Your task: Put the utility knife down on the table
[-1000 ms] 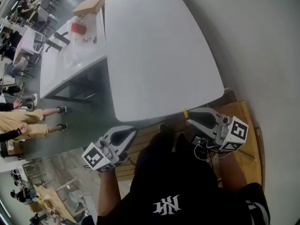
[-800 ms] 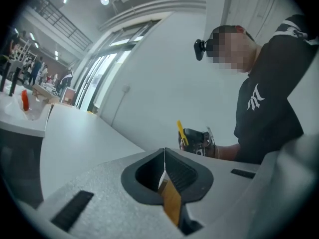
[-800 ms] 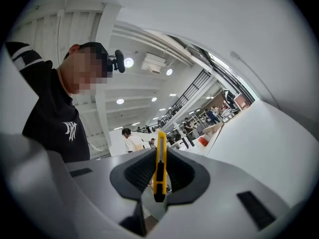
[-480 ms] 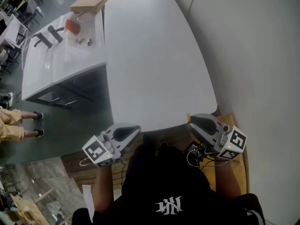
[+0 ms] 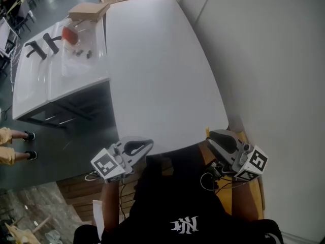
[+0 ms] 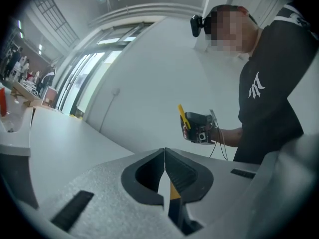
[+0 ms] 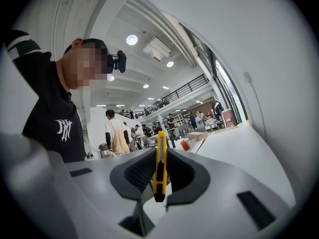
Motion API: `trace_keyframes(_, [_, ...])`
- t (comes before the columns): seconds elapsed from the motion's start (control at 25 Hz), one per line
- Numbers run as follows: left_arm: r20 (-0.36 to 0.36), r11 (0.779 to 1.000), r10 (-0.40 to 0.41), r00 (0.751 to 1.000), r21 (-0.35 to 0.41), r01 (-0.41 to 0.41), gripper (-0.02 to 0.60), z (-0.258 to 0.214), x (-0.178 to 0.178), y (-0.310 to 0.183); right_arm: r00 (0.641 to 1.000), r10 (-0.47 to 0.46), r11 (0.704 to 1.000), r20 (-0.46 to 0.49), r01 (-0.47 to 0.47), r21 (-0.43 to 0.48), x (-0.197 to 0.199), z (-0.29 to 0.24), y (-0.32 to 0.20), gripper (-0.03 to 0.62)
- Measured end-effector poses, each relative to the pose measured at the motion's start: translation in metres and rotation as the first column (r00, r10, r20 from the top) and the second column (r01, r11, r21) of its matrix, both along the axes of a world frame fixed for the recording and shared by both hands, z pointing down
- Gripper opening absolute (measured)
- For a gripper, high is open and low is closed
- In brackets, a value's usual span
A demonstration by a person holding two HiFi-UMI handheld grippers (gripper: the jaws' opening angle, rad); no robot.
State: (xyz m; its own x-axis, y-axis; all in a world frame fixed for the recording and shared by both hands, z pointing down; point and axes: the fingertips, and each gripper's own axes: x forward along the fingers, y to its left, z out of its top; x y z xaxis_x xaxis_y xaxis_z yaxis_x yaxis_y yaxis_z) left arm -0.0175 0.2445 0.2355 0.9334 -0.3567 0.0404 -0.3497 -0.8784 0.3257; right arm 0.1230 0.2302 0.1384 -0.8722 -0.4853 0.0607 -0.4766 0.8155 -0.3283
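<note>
A yellow utility knife [image 7: 159, 169] stands upright between the jaws of my right gripper [image 7: 159, 151], which is shut on it. In the head view the right gripper [image 5: 212, 136] hovers at the near right corner of the white table [image 5: 152, 70], with the knife's tip [image 5: 207, 131] barely showing. My left gripper [image 5: 143, 145] is at the table's near edge on the left. Its jaws [image 6: 164, 153] are pressed together with nothing held. The left gripper view shows the right gripper [image 6: 199, 128] with the knife [image 6: 183, 116] sticking up.
A second white table [image 5: 45, 80] at the left carries two black handles [image 5: 40, 44], a red object [image 5: 69, 33] and a cardboard box [image 5: 86, 10]. A grey wall [image 5: 264, 60] runs along the right. A wooden seat [image 5: 256, 187] is under me.
The head view has swung so the table sits higher and further left. Both grippers stay by the near edge, the right one still gripping the knife.
</note>
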Motion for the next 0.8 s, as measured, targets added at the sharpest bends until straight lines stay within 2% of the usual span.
trace_keyframes(0.16, [-0.005,1.0,0.009,1.0,0.003,-0.009,0.006,-0.001,0.003,-0.014,0.999,-0.012,0.999,-0.042,0.014,0.035,-0.01,-0.002,-0.022,0.052])
trace_keyframes(0.32, [-0.001,1.0,-0.016,1.0,-0.016,0.016,0.006,0.005,0.003,-0.036,0.998,-0.029,0.999,-0.046,0.031,0.04,-0.014,0.007,-0.056,0.052])
trace_keyframes(0.56, [0.015,0.996,-0.08,0.997,-0.043,0.081,0.006,0.023,0.0,-0.092,0.998,-0.037,0.999,-0.05,0.038,0.018,-0.015,0.039,-0.138,0.052])
trace_keyframes(0.8, [0.061,0.992,-0.092,0.994,-0.085,0.097,0.006,0.054,0.006,-0.144,0.988,-0.065,0.998,-0.139,0.067,0.009,-0.016,0.086,-0.218,0.052])
